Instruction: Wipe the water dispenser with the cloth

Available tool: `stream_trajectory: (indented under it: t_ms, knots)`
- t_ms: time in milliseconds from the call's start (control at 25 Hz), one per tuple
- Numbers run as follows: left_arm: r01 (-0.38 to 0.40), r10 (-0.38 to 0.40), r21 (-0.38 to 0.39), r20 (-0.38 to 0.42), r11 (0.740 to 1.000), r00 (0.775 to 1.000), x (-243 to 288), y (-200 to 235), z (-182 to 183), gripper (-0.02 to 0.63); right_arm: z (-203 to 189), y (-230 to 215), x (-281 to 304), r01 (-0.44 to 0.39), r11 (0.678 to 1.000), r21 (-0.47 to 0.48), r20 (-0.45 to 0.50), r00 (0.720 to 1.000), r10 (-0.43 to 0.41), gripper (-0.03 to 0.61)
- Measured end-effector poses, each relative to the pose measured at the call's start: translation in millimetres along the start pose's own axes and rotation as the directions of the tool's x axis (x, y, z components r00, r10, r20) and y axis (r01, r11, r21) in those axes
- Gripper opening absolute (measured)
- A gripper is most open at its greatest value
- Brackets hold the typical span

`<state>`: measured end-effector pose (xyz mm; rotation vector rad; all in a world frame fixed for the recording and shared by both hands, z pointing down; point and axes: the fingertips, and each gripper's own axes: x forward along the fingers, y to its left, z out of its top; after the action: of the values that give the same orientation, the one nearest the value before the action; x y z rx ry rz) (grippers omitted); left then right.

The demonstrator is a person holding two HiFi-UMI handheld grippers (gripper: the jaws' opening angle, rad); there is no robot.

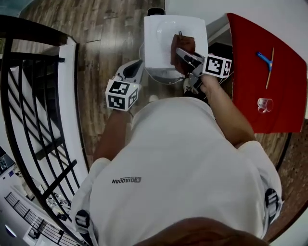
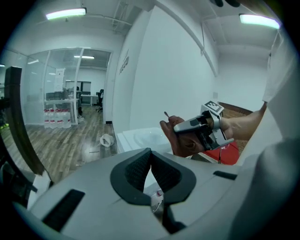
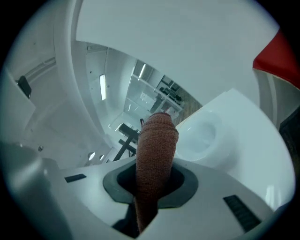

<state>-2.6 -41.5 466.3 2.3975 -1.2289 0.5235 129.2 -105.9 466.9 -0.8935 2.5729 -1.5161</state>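
Near the top middle of the frame, the right gripper (image 1: 184, 56) squeezes the brown cloth (image 1: 182, 46) in its fingers, over the water dispenser (image 1: 163, 31). The cloth looks soft and light, best held bunched up. The left gripper (image 2: 150, 160) has its fingers closed on nothing.

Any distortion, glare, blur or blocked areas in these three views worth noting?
Head view: sharp and evenly lit, but the white water dispenser top is near washed out and the person's torso fills the lower half. Left gripper view: strong fisheye, dark corners, ceiling lights bloom. Right gripper view: the cloth in the right gripper sits close and slightly soft, blocking the centre.
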Motion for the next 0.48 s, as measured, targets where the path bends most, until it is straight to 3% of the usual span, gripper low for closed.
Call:
stream_trajectory:
  t_ms: [200,480]
  knots:
    - [-0.036,0.036,0.0,0.006,0.999,0.999,-31,2,-14,-0.008,-48,28,54,-0.042,0.998,-0.051,-0.155,0.987,0.034,0.064]
    - [-0.058,0.059,-0.039,0.019,0.998,0.998,-70,8,-38,-0.008,-69,24,94,0.041,0.999,-0.034,-0.174,0.984,-0.046,0.064]
